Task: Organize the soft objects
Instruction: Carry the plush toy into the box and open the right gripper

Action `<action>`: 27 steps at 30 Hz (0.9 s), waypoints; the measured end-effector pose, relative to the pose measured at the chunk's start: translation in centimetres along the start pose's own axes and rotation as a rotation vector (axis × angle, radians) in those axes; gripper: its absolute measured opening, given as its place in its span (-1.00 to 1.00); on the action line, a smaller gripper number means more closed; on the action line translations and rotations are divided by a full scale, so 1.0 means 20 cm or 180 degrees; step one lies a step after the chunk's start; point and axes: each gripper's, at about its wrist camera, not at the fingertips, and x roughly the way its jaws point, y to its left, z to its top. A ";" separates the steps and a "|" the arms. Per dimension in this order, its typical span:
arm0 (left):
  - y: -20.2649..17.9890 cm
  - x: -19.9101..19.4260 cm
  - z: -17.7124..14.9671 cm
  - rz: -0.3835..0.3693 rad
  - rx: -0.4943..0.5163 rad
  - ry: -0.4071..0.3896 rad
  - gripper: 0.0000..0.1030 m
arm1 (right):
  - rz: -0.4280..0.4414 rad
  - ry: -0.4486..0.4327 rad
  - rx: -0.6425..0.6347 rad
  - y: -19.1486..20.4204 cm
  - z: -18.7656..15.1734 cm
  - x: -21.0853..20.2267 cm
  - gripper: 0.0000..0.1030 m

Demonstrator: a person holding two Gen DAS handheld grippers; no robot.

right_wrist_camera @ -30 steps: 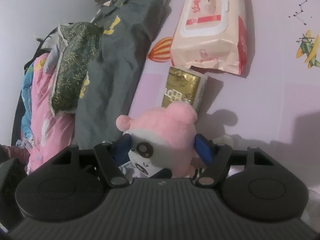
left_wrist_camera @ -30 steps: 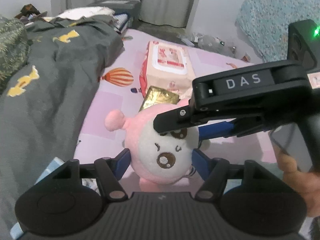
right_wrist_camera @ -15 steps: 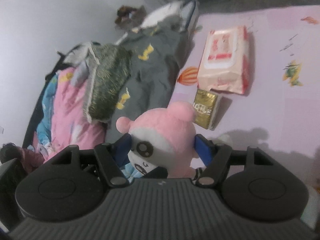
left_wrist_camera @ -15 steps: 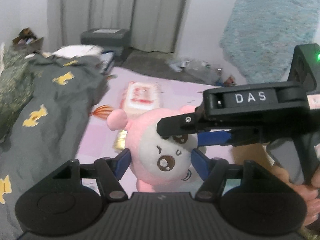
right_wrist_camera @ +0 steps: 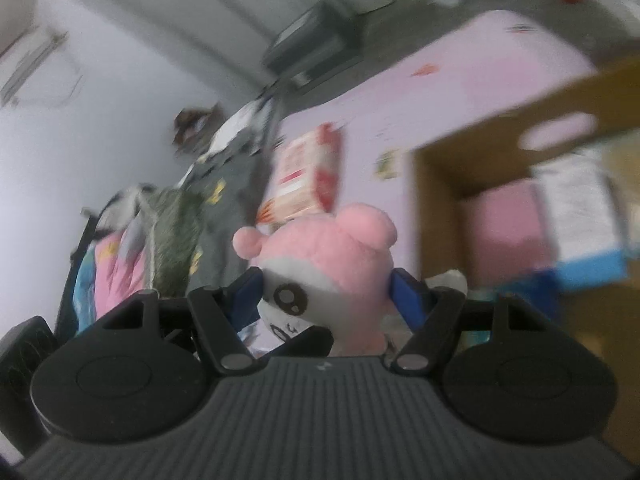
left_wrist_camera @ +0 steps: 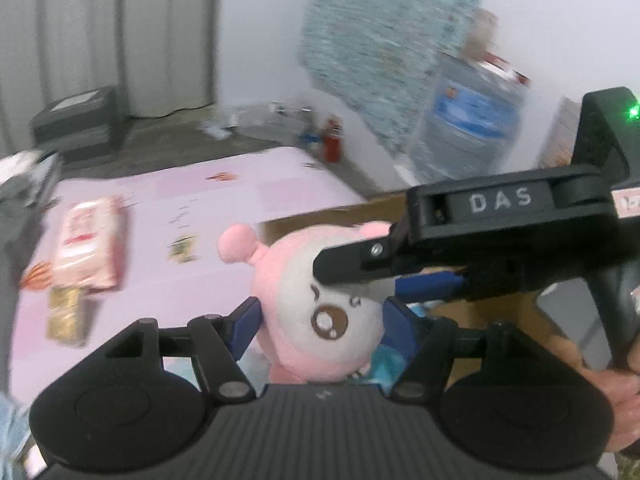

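Note:
A pink and white plush toy (left_wrist_camera: 320, 304) with brown eyes is held in the air by both grippers. My left gripper (left_wrist_camera: 322, 320) is shut on its sides. My right gripper (right_wrist_camera: 326, 292) is shut on the plush toy (right_wrist_camera: 328, 256) too, and its black body (left_wrist_camera: 500, 232) crosses the left wrist view from the right. A brown cardboard box (right_wrist_camera: 480, 160) with a handle hole stands to the right, with a pink item (right_wrist_camera: 504, 224) and a white and blue item inside. Both views are blurred by motion.
A pink play mat (left_wrist_camera: 200, 208) covers the floor. A wipes pack (left_wrist_camera: 86, 248) and a gold packet (left_wrist_camera: 64, 312) lie on it at left. Grey and patterned bedding (right_wrist_camera: 176, 232) is piled at left. A water jug (left_wrist_camera: 468, 128) stands by the wall.
Both grippers have swung to the right and lifted with the plush toy between them. The cardboard box has come into view, and the bedding has slid off to the left.

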 end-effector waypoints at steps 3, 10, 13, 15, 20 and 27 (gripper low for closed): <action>-0.16 0.11 0.02 -0.0138 0.0112 0.0174 0.32 | -0.0114 -0.0073 0.0189 -0.18 -0.03 -0.11 0.38; -0.35 0.39 -0.01 -0.0360 0.0259 0.0666 0.32 | -0.0295 -0.0089 0.0677 -0.56 -0.12 -0.21 0.39; -0.38 0.51 -0.06 -0.0409 0.0225 0.0875 0.30 | -0.0415 -0.0025 0.0807 -0.68 -0.15 -0.18 0.39; -0.39 0.57 -0.08 -0.0420 0.0194 0.0958 0.30 | -0.0499 0.0000 0.0816 -0.73 -0.16 -0.16 0.39; -0.44 0.66 -0.10 -0.0461 0.0165 0.1151 0.30 | -0.0725 0.0002 0.0682 -0.78 -0.15 -0.12 0.39; -0.44 0.70 -0.13 -0.0430 0.0159 0.1242 0.34 | -0.0824 0.0095 0.0692 -0.85 -0.13 -0.05 0.45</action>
